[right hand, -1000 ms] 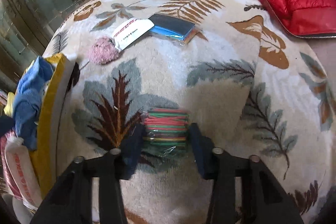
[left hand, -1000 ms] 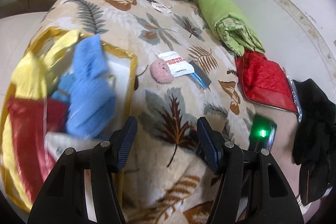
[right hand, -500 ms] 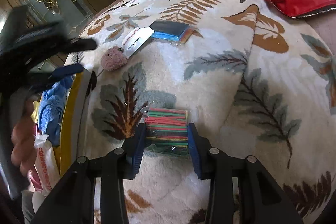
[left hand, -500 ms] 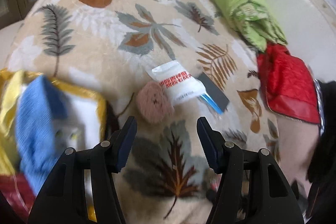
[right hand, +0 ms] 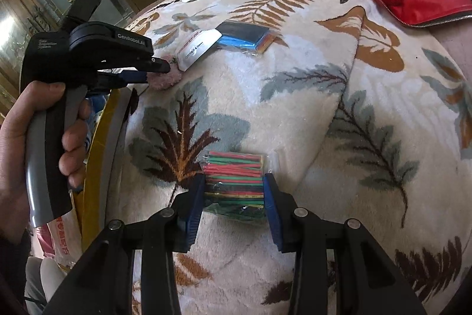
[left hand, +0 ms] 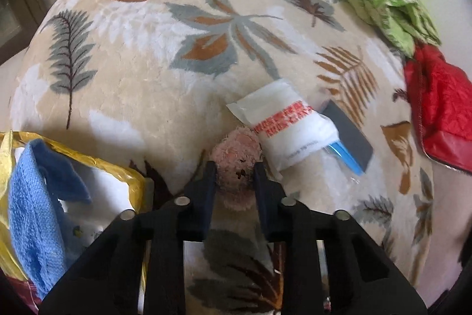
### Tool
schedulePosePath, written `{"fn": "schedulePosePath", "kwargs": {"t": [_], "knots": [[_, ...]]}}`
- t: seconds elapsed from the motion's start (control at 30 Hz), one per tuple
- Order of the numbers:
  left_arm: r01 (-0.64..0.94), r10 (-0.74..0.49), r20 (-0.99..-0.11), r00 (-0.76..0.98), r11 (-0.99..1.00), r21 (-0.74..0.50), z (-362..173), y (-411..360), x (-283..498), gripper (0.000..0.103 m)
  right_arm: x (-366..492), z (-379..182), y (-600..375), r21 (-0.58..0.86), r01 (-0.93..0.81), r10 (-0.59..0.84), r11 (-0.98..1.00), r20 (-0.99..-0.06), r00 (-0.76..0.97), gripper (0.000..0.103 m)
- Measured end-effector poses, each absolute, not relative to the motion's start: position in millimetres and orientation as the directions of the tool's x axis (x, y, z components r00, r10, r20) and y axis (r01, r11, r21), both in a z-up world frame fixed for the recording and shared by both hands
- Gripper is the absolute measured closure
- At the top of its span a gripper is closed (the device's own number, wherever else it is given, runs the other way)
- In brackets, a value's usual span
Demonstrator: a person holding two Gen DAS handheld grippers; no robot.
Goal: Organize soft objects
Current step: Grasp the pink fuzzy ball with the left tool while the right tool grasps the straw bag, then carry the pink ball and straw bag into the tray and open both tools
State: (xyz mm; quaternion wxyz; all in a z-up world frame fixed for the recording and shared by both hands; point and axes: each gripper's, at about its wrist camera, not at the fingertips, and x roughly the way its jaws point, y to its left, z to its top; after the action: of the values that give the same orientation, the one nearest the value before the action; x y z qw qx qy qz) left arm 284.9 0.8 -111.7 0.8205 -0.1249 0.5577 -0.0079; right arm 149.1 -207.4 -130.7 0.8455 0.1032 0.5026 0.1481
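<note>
The left gripper has just been closing and now pinches the pink fuzzy puff between its pads, evidently to carry it to the yellow bag just beside it, where a blue knitted cloth already hangs. The right gripper is clamped on a clear packet of coloured sticks, nearer me than the puff. Touching the puff's far side lies a white sachet with red print too blurred to read, overlapping a blue-and-grey packet. The leaf-patterned blanket carries everything. The left tool's body reads "GenRobot.AI".
</note>
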Motion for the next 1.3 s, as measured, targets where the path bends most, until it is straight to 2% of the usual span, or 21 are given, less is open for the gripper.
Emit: {"fn": "schedulePosePath", "kwargs": {"t": [0.3, 0.53, 0.7, 0.93, 1.13, 1.3], "knots": [[-0.057, -0.266, -0.866, 0.423, 0.946, -0.319, -84.6, -4.7, 228.8, 0.081, 141.1, -116.0, -207.3, 0.333, -0.164, 0.370, 0.929, -0.806, 0.462, 0.064], [-0.032, -0.342, -0.801, 0.491, 0.912, -0.409, -45.2, 14.1, 147.2, 0.081, 120.9, -95.6, -205.6, 0.349, -0.197, 0.400, 0.916, -0.780, 0.482, 0.064], [-0.058, -0.313, -0.768, 0.558, 0.909, -0.413, -10.9, 57.6, 91.5, 0.081, 103.7, -69.8, -178.7, 0.377, -0.275, 0.467, 0.884, -0.741, 0.483, 0.064], [-0.138, -0.209, -0.745, 0.634, 0.917, -0.375, 18.8, 122.8, 43.8, 0.081, 87.1, -35.4, -113.7, 0.394, -0.422, 0.565, 0.816, -0.696, 0.444, 0.064], [-0.188, -0.188, -0.729, 0.658, 0.896, -0.401, 24.9, 165.3, 34.7, 0.081, 85.5, -21.3, -54.8, 0.367, -0.511, 0.594, 0.777, -0.696, 0.403, 0.064], [-0.202, -0.200, -0.736, 0.647, 0.886, -0.418, 13.1, 180.4, 48.6, 0.081, 95.0, -30.9, -25.2, 0.345, -0.530, 0.579, 0.775, -0.723, 0.376, 0.064]]}}
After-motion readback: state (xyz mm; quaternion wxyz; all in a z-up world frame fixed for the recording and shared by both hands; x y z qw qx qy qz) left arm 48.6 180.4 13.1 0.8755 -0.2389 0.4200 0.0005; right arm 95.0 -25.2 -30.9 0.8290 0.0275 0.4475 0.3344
